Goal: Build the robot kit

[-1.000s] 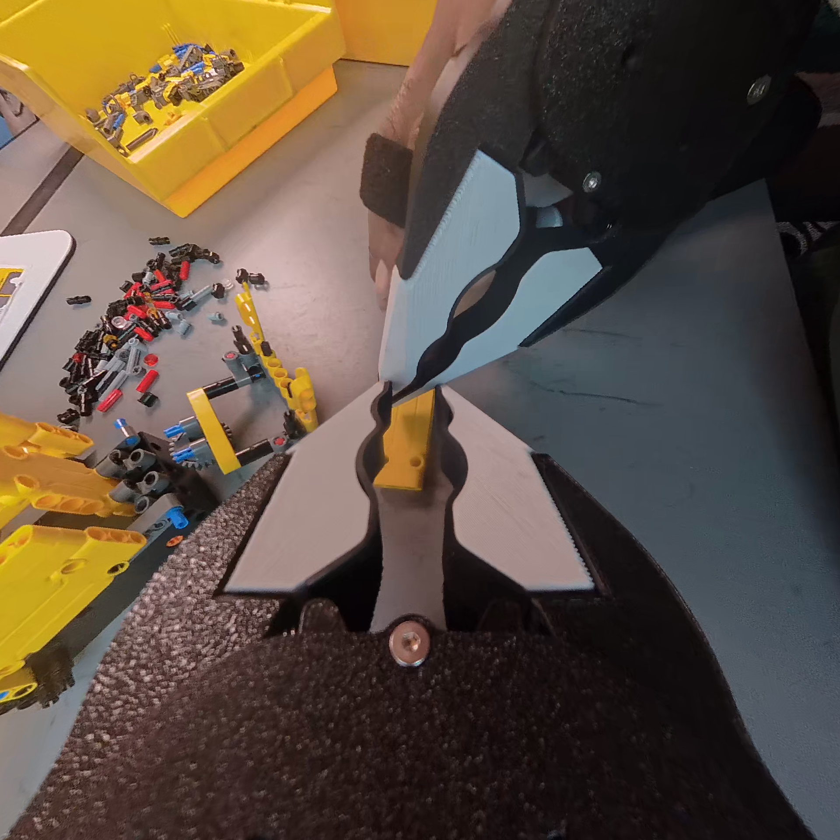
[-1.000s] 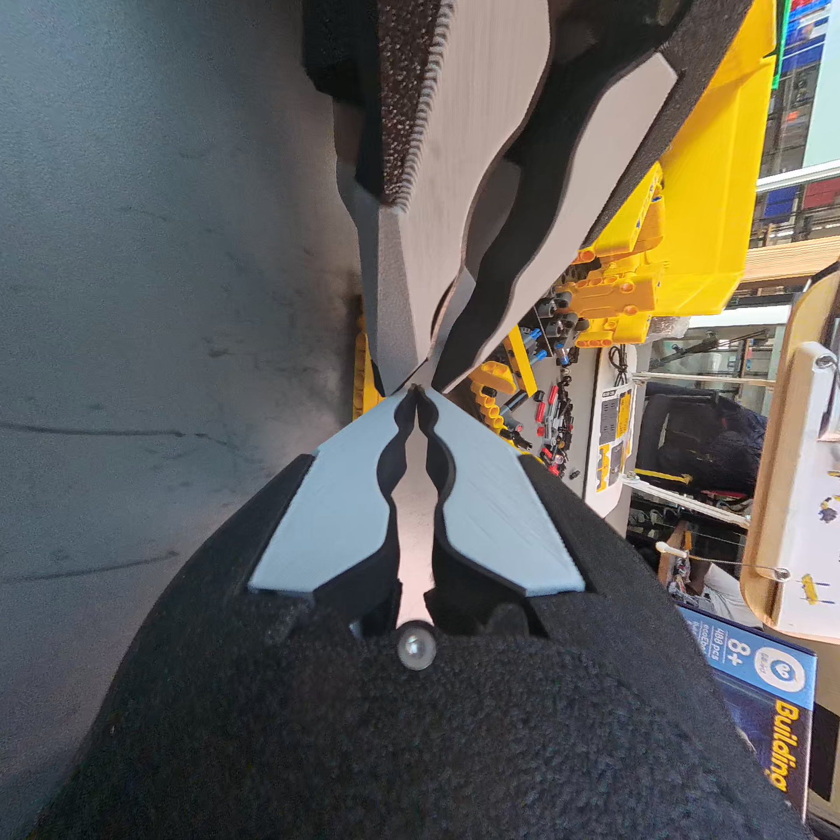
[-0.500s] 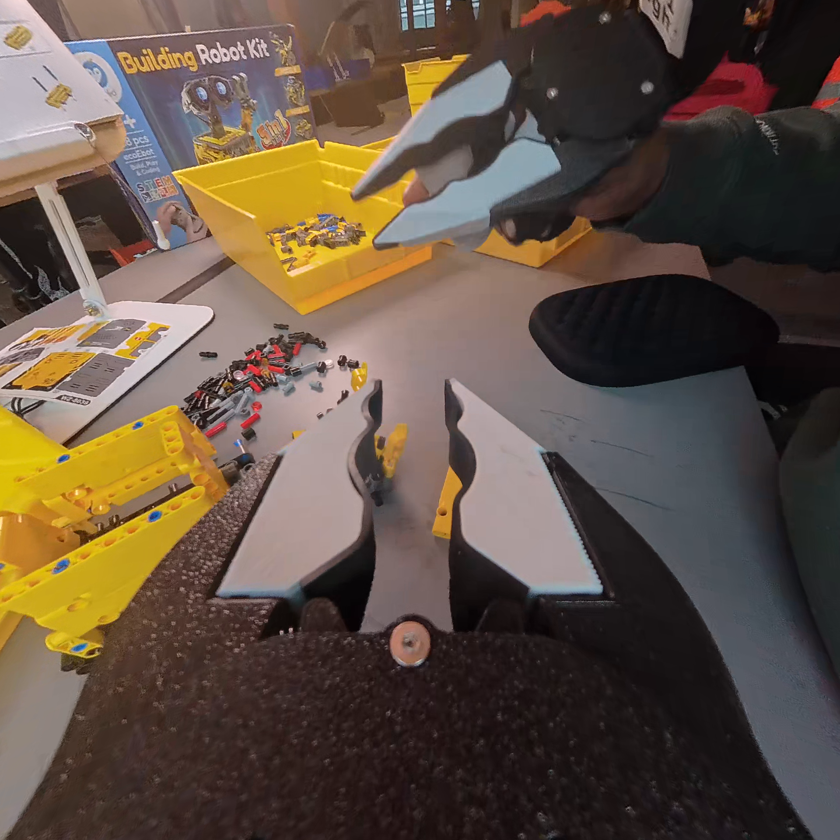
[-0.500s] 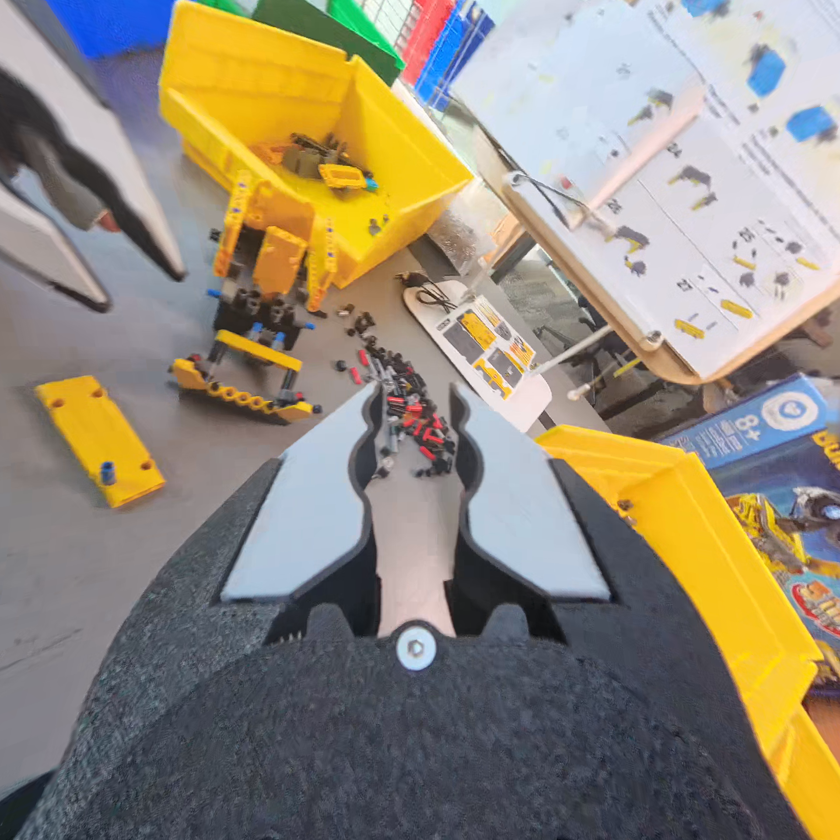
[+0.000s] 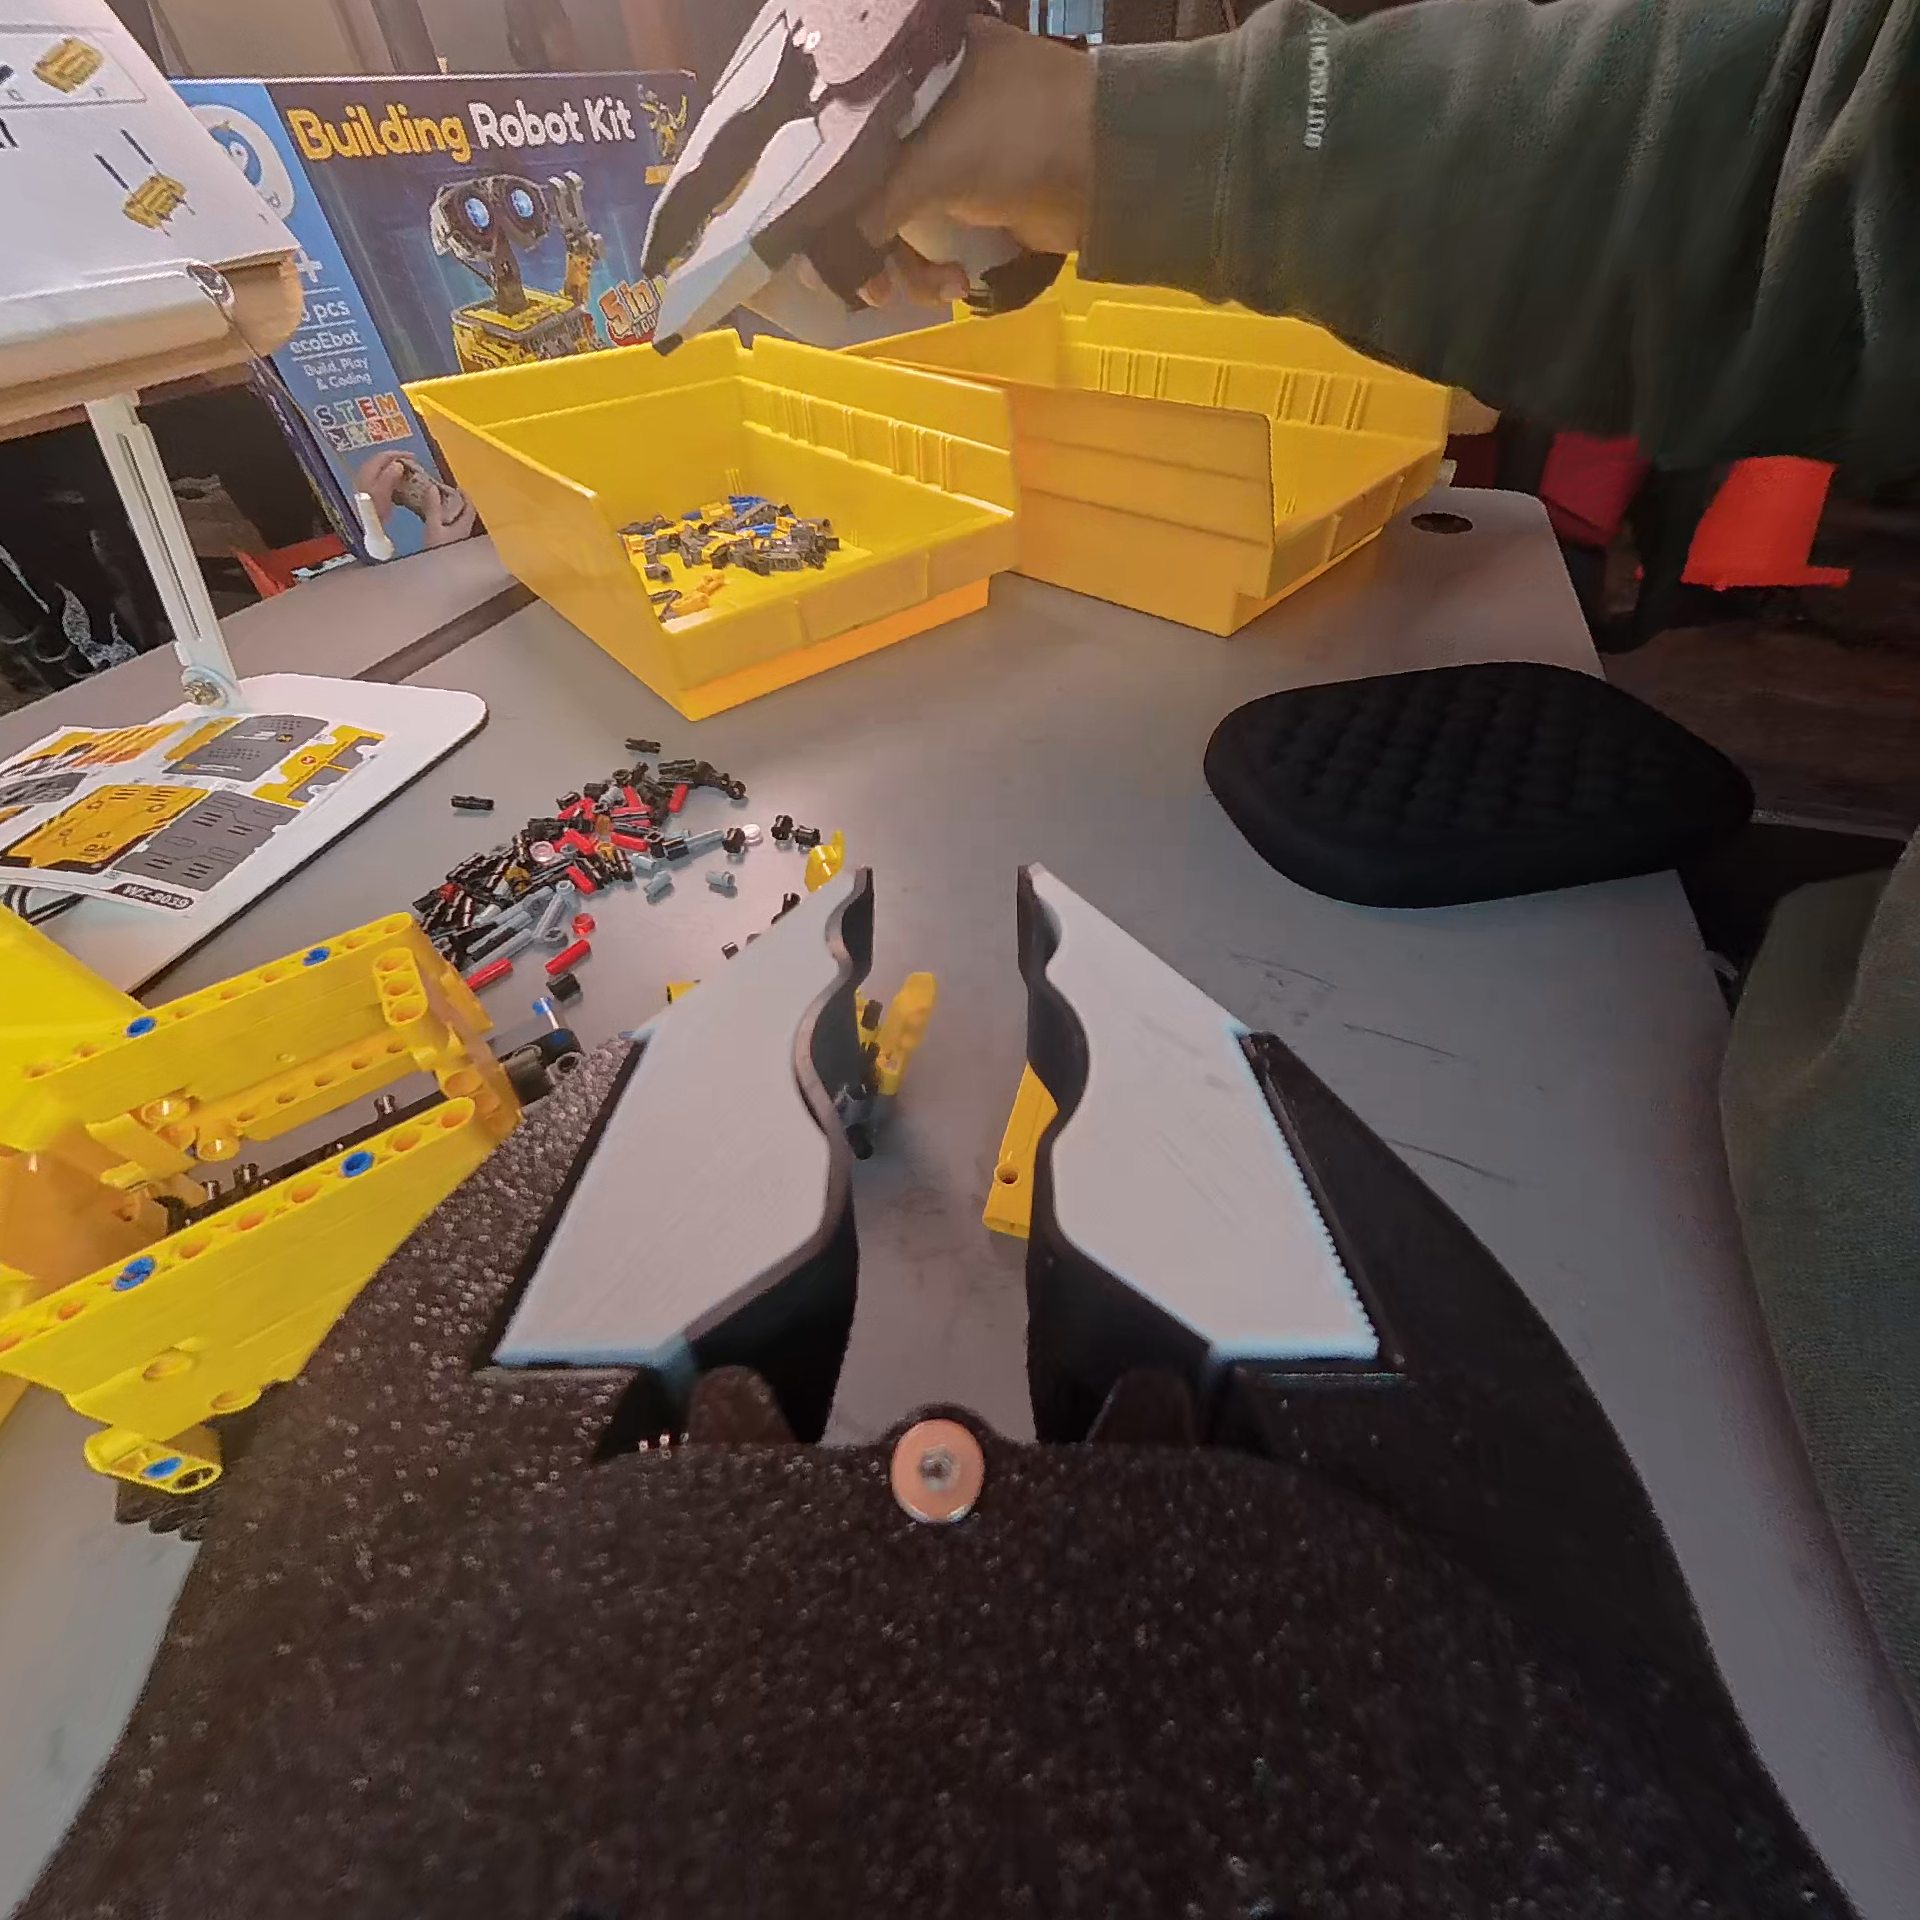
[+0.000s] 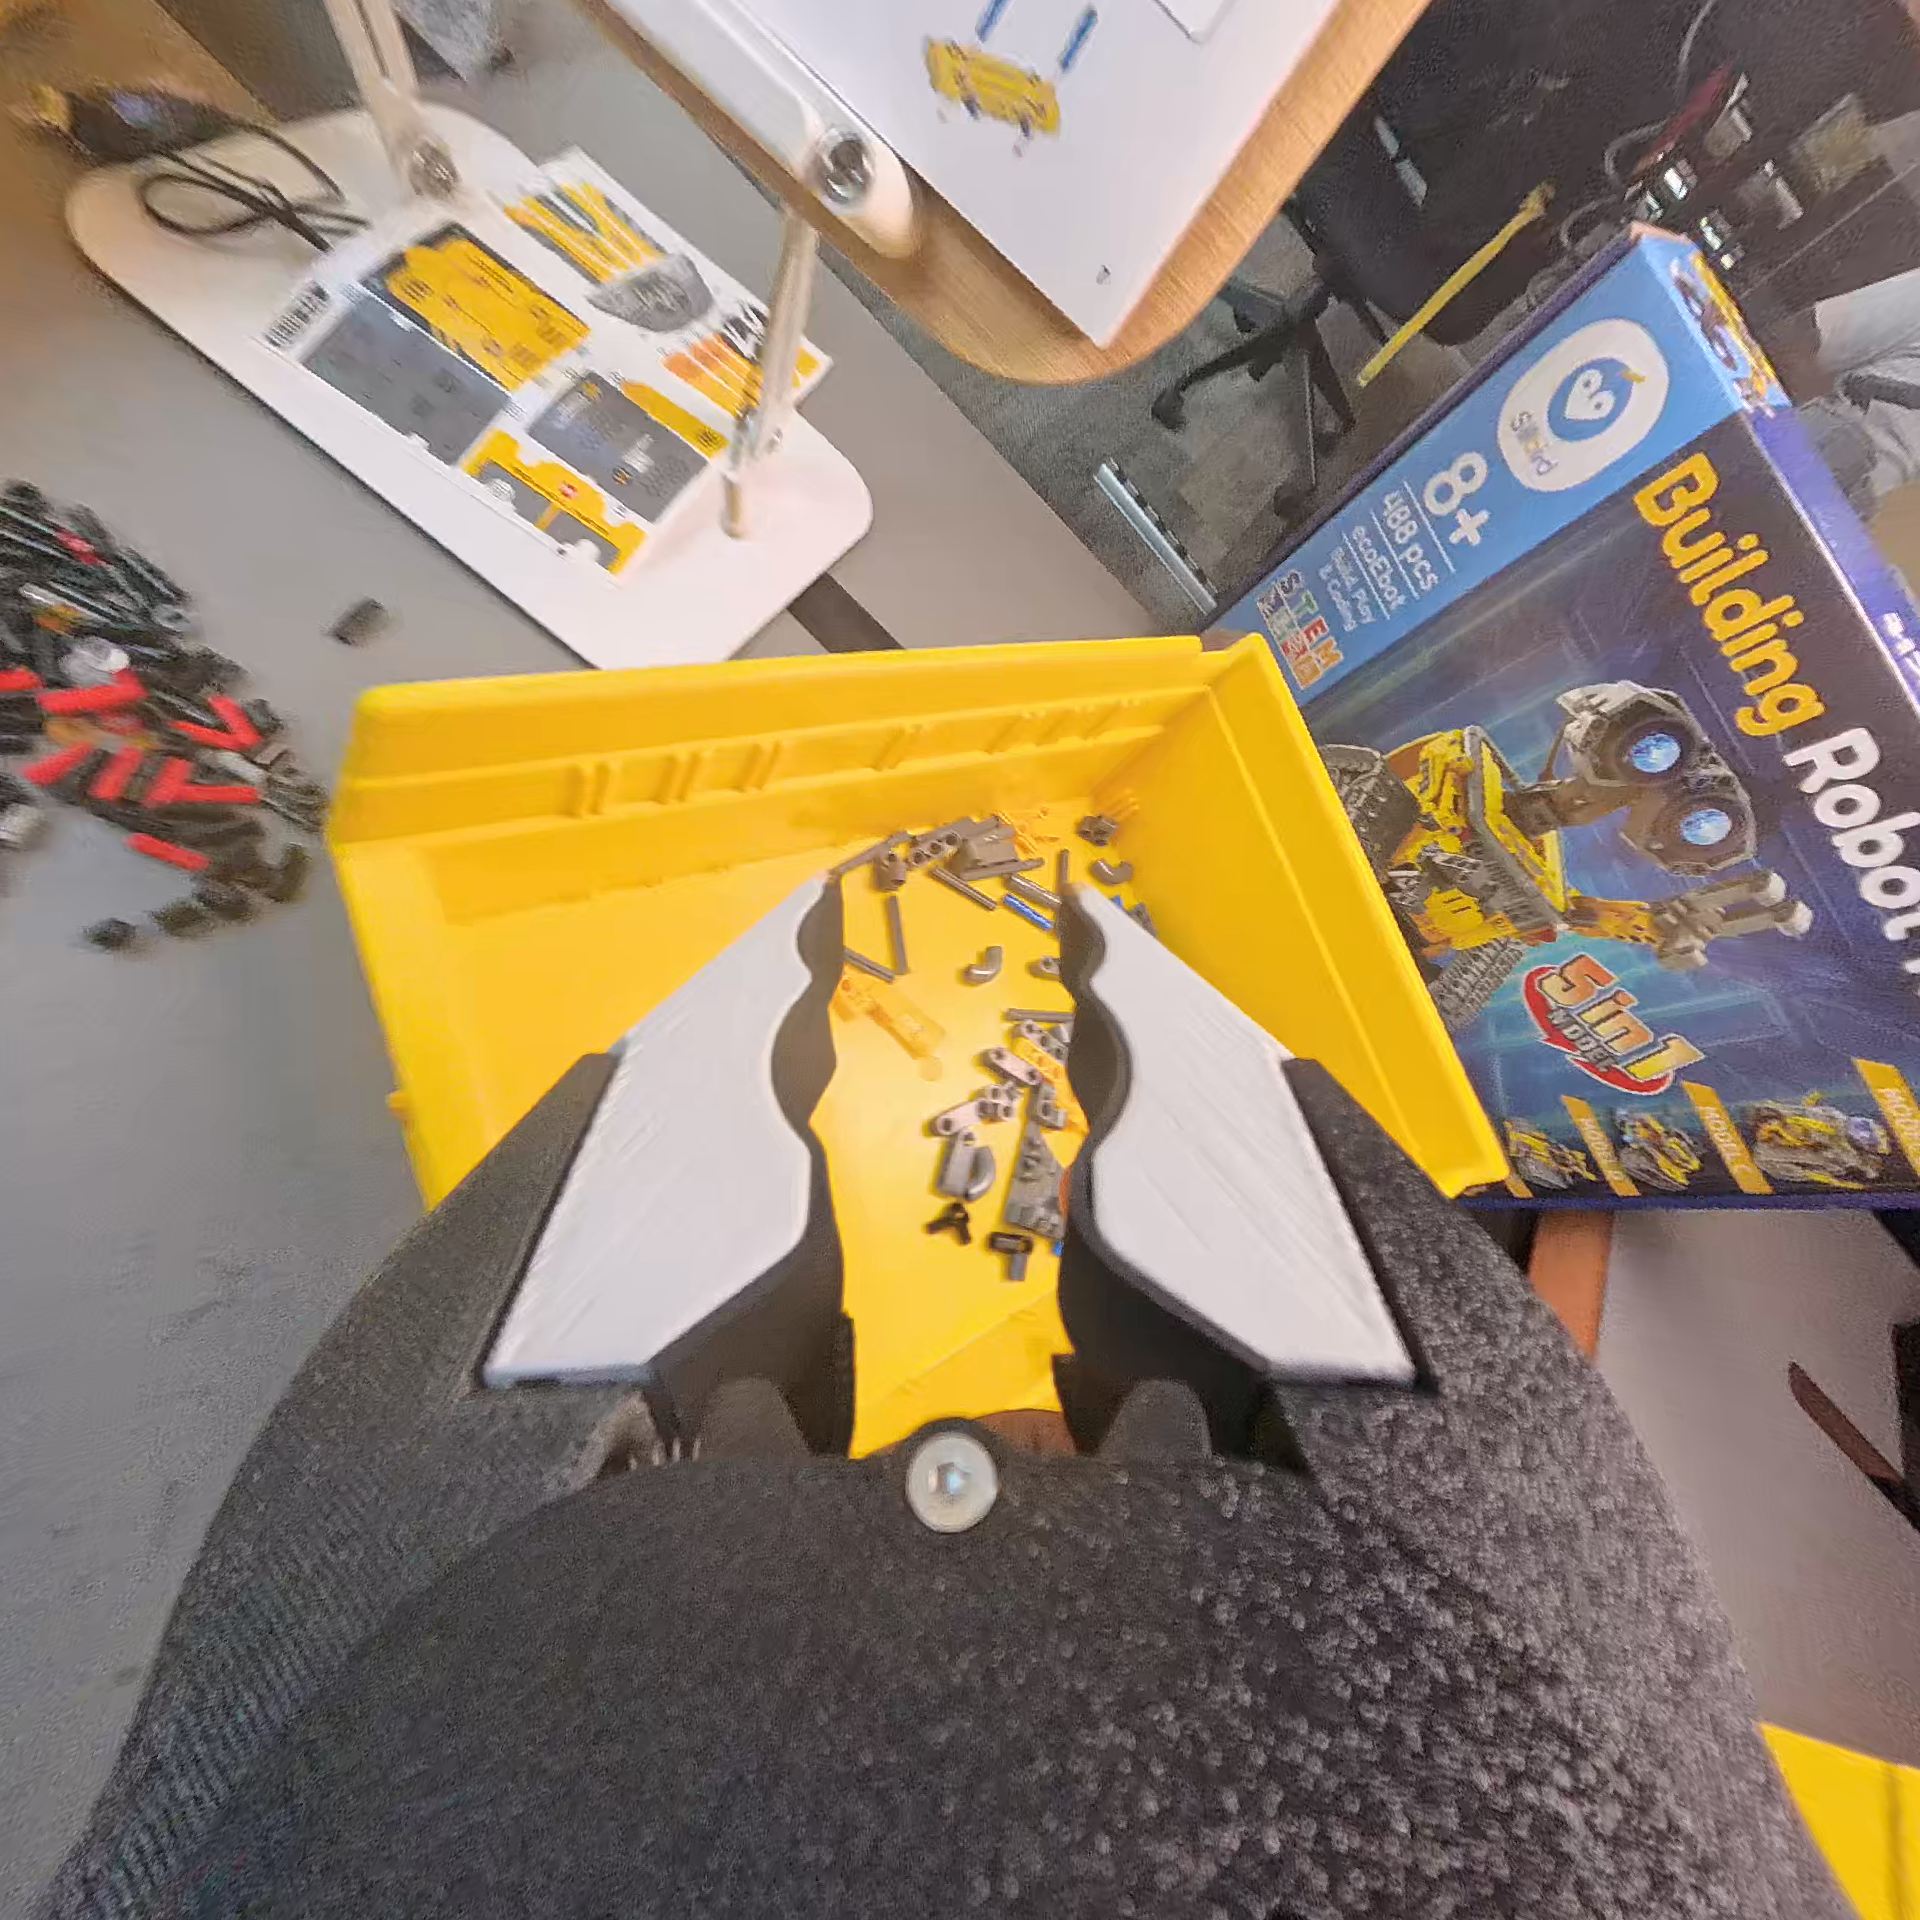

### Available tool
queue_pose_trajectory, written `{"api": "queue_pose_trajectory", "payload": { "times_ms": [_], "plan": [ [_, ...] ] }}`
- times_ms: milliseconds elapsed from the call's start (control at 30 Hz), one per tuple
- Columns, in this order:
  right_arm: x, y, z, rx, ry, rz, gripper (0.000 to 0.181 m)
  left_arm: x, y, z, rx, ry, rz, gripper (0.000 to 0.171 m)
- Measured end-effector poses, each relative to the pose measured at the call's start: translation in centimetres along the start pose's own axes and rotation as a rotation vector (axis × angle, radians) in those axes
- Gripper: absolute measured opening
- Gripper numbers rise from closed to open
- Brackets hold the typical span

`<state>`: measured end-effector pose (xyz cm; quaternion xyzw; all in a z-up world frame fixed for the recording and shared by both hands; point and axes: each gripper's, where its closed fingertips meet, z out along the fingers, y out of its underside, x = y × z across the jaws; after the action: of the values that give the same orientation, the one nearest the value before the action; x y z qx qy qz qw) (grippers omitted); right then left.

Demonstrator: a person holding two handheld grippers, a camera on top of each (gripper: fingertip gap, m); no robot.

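1. Left gripper [image 5: 943, 935]: low over the grey desk [image 5: 1039, 748], fingers [image 5: 727, 1122] parted wide and empty. Yellow flat plate [image 5: 1018, 1153] lies on the desk by the right-hand finger, mostly hidden, long axis roughly along it.
2. Small yellow-and-black assembly [image 5: 888, 1039]: in the gap, just beside the left-hand finger; contact unclear.
3. Right gripper [image 6: 951, 904]: nearer the yellow bin [image 6: 582, 748], over its inside, fingers spread, holding nothing. Loose grey pieces [image 6: 997, 1070] lie on the bin's floor below.
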<state>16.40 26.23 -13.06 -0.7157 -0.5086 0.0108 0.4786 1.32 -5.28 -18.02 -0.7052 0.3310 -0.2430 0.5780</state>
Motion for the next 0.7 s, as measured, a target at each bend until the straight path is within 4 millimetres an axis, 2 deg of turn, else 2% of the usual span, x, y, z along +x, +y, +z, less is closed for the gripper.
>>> {"api": "queue_pose_trajectory", "payload": {
  "times_ms": [100,133,233,300,367,433,567,700],
  "plan": [
    [3.3,1.5,2.8,-0.079,-0.005,-0.019,0.015,-0.2,0.3,0.1,-0.008,-0.001,-0.011,0.026],
    [3.9,2.0,3.7,-0.111,-0.026,-0.019,0.014,-0.3,0.4,0.1,-0.012,-0.003,-0.015,0.026],
    [4.4,3.4,6.5,-0.195,-0.136,-0.077,0.011,-0.6,0.8,0.2,-0.024,-0.009,-0.025,0.026],
    [4.6,4.5,8.2,-0.261,-0.18,-0.141,0.011,-0.9,1.0,0.2,-0.031,-0.015,-0.033,0.025],
    [4.0,5.6,9.6,-0.309,-0.248,-0.214,0.0,-1.2,1.1,0.2,-0.031,-0.02,-0.044,0.024],
    [3.9,6.3,10.9,-0.329,-0.278,-0.293,0.0,-1.5,1.1,0.2,-0.025,-0.023,-0.063,0.024],
    [2.6,8.0,12.7,-0.379,-0.419,-0.374,0.004,-2.2,1.0,0.0,-0.007,-0.016,-0.111,0.024],
    [2.6,8.9,13.9,-0.421,-0.493,-0.388,0.012,-2.5,0.9,-0.1,0.005,0.004,-0.156,0.024]
  ]
}}
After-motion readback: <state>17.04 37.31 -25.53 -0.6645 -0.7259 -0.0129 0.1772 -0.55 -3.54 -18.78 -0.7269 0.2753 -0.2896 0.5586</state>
